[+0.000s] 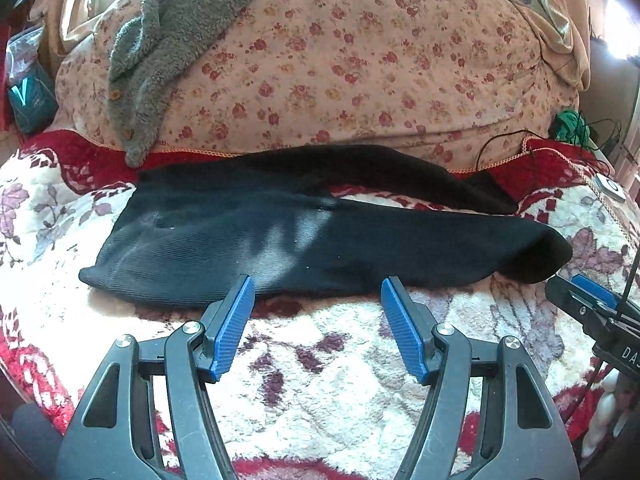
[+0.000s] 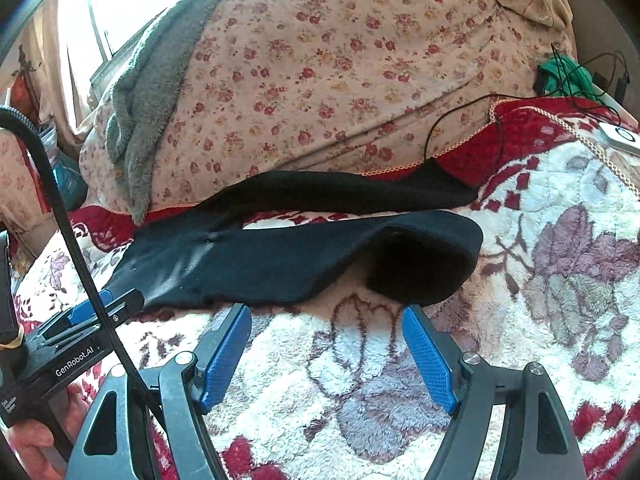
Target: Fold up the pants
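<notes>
Left wrist view: your left gripper and right gripper both gaping empty, hovering just short of black pants lying on the bed.

Left wrist view: looks forward and downward along the left gripper, whose two blue pads frame the bottom of the picture, close above a fleecy floral blanket.
Right wrist view: looks forward and downward along the right gripper, equally close to the blanket, from a spot further right.
Facing: both point toward a heaped flowered quilt at the back.
Shared ground: black pants lying across the middle, the quilt, a grey fleece garment.
Cross-sighting: each view catches the other gripper at its edge.
</notes>
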